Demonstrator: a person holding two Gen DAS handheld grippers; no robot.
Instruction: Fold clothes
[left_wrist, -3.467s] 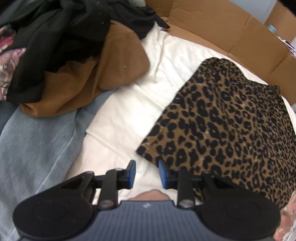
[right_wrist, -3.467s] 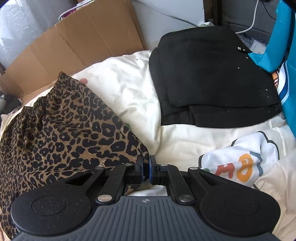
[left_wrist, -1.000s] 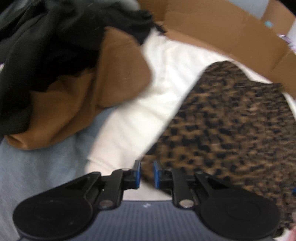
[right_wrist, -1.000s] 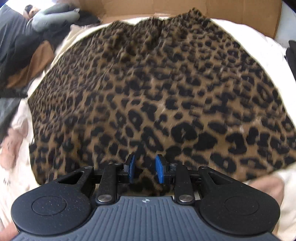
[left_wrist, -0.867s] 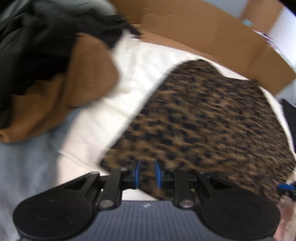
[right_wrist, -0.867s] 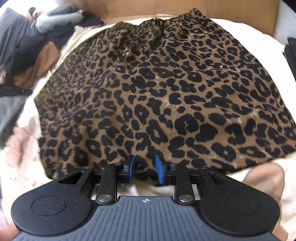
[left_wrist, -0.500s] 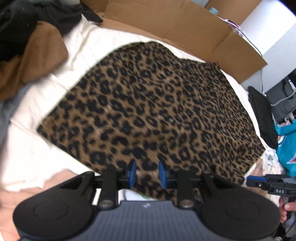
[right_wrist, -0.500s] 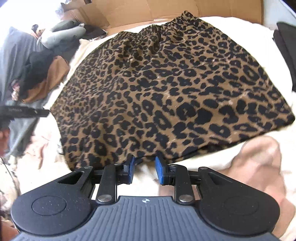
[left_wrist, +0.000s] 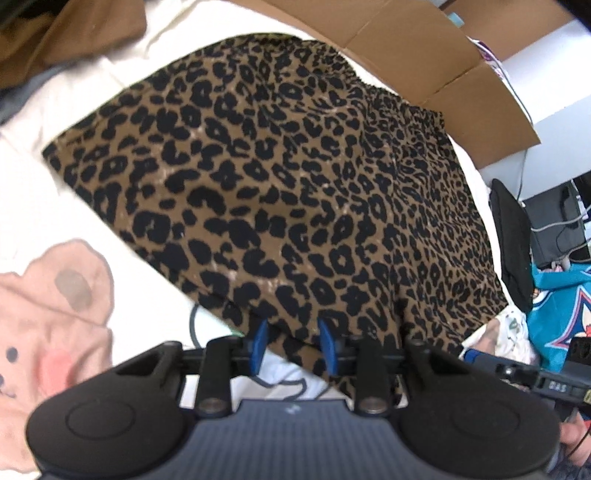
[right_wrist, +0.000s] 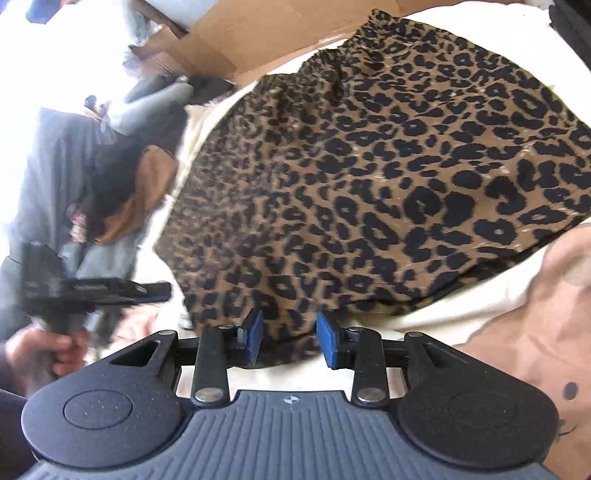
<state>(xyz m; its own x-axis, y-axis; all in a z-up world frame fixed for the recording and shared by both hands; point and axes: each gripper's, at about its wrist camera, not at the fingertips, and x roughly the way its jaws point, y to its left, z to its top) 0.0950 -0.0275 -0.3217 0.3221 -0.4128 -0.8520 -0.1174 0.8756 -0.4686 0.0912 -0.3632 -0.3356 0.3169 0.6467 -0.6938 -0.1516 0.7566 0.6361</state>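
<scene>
A leopard-print skirt (left_wrist: 295, 192) lies spread flat on a cream bedsheet (left_wrist: 48, 110), its gathered elastic waistband (left_wrist: 369, 85) at the far end beside a flattened cardboard sheet (left_wrist: 424, 48) and its wide hem nearest both cameras. It widens from waistband to hem, so its length runs from the cardboard toward the grippers.

The left gripper (left_wrist: 291, 345) sits at the near hem with its blue-padded fingers (left_wrist: 258, 339) parted; the hem edge lies between them, not pinched. The right gripper (right_wrist: 290, 339) is likewise parted, its pads on either side of a dark fold of the hem, without clamping it.

A brown garment (left_wrist: 74, 29) lies at the far left, a teal jersey (left_wrist: 554, 314) to the right, and a pink bear print (left_wrist: 48, 302) shows on the sheet near the left gripper.
</scene>
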